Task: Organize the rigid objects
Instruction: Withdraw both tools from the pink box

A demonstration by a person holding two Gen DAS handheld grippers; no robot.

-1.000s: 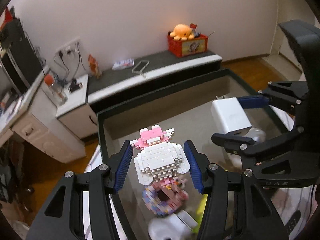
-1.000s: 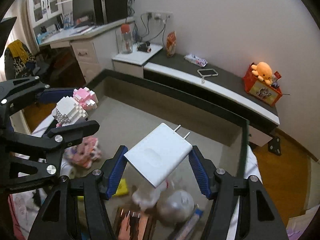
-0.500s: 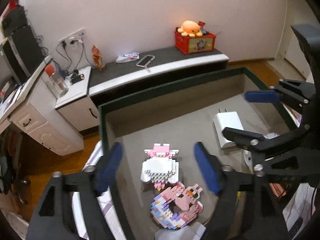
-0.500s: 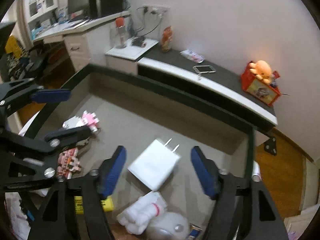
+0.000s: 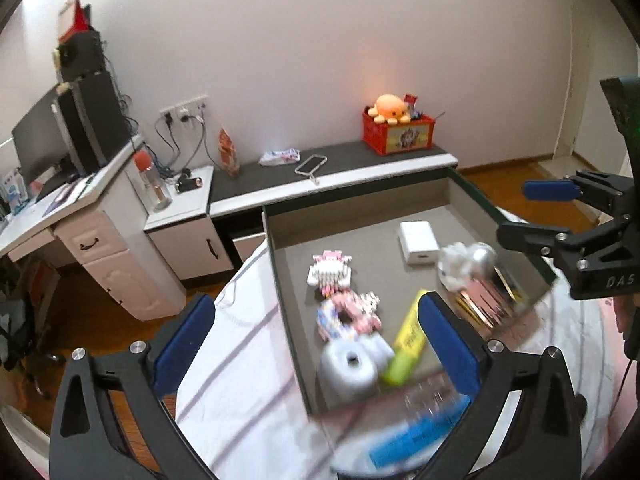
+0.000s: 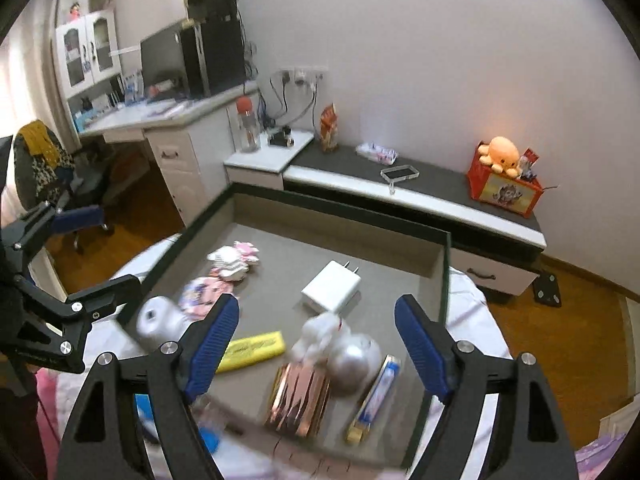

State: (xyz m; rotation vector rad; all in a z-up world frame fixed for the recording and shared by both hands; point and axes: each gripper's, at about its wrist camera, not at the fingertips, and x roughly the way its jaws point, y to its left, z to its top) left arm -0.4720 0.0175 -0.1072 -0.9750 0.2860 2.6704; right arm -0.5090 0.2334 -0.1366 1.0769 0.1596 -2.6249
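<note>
Both tools hang over the near end of the shallow grey tray (image 6: 440, 264), each spread wide with nothing between its blue pads. The left hand-held gripper (image 5: 316, 344) sits at the lower centre of its frame, the right hand-held gripper (image 6: 316, 340) likewise in its own view.

The white charger (image 6: 331, 290) lies flat in the middle of the tray floor, straight ahead of the right tool and a little beyond its tips, prongs pointing to the far wall. The pink-and-white brick figure (image 5: 330, 272) lies ahead of the left tool, with a second brick model (image 5: 348, 318) touching it on the near side.

Low in both frames the near end is crowded and blurred: a silver roll (image 5: 352, 364), a yellow bar (image 6: 252, 346) lying crosswise, a silver ball (image 6: 354, 356), a coppery pack (image 6: 300, 396). I judge whichever piece is taken next, the right tool is nearer the ball and pack, the left nearer the roll. The far half of the tray floor leaves open room; the dark rim stands up on all sides I can see.
</note>
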